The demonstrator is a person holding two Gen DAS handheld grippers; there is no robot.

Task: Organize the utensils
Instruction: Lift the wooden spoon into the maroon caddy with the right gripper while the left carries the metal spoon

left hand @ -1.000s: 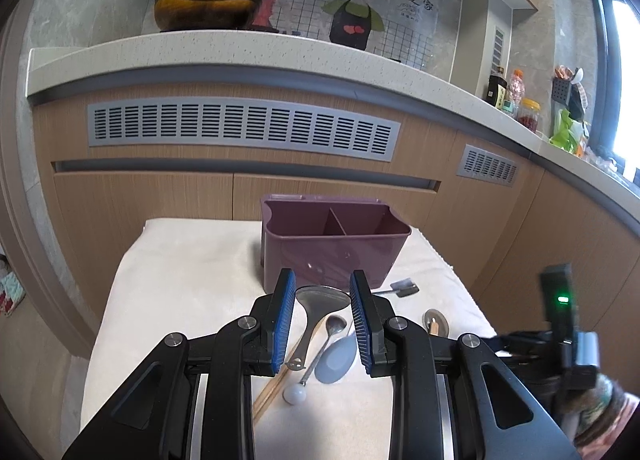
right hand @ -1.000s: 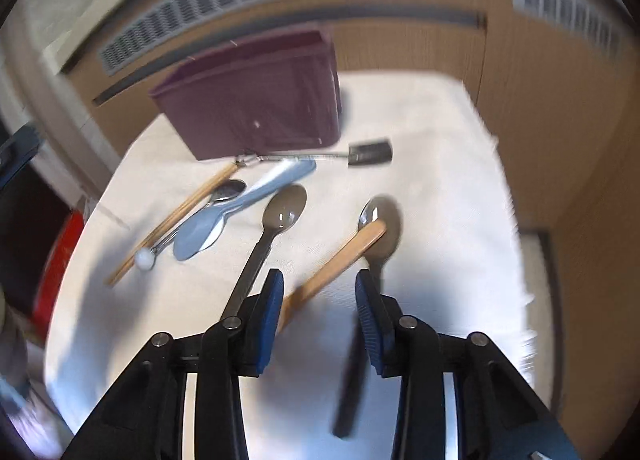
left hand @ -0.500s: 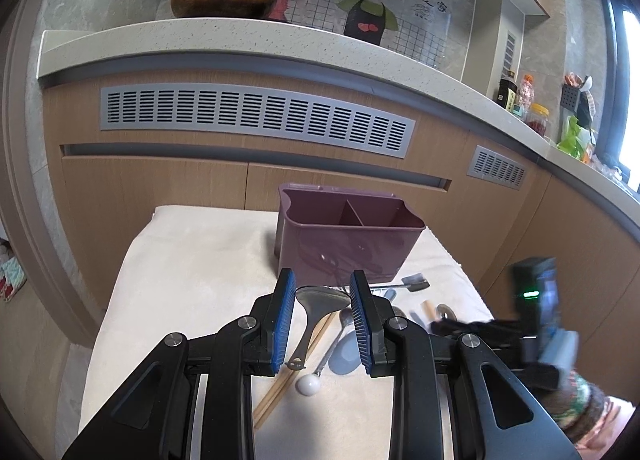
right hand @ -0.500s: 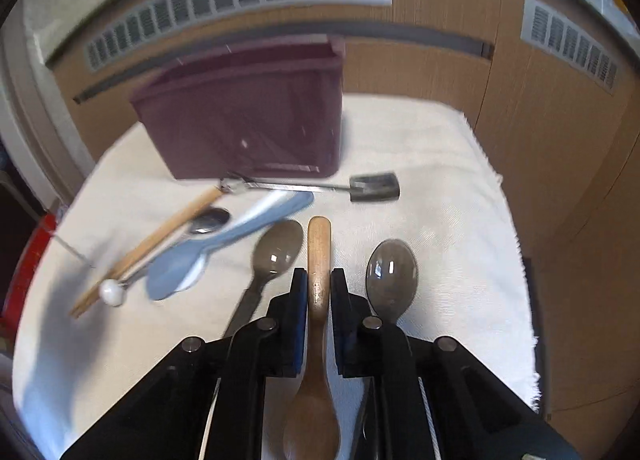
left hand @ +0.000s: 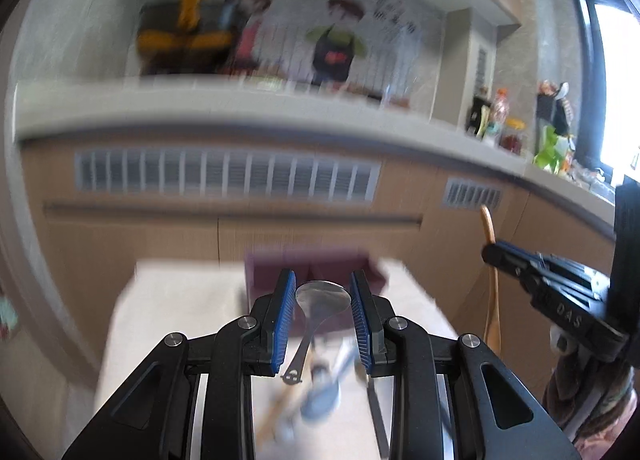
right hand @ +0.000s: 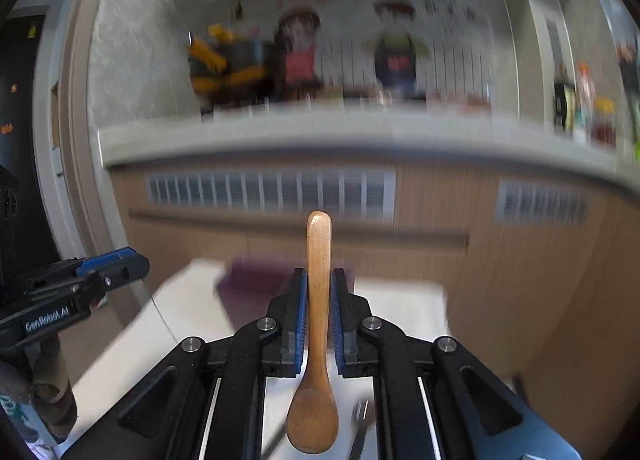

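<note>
My right gripper [right hand: 319,292] is shut on the wooden spoon [right hand: 316,340], handle pointing up and away, bowl toward me, lifted above the table. It also shows in the left wrist view [left hand: 490,280] at the right. My left gripper [left hand: 322,300] is shut on the bowl of a metal ladle [left hand: 320,296], whose handle hangs down toward me above the table. The purple utensil box [left hand: 320,264] stands behind both grippers on the white cloth [left hand: 180,300]; it is blurred in the right wrist view [right hand: 256,280]. Several utensils [left hand: 324,396] lie blurred below the left gripper.
The cloth-covered table stands in front of wooden cabinets [left hand: 140,236] with vent grilles under a grey counter [left hand: 240,116]. A pot [left hand: 180,44] and bottles [left hand: 504,128] sit on the counter. The left gripper shows in the right wrist view [right hand: 112,266] at the left.
My right gripper has lifted the wooden spoon off the cloth and tilted up. My left gripper has closed on the metal ladle and raised it. Both views are motion-blurred.
</note>
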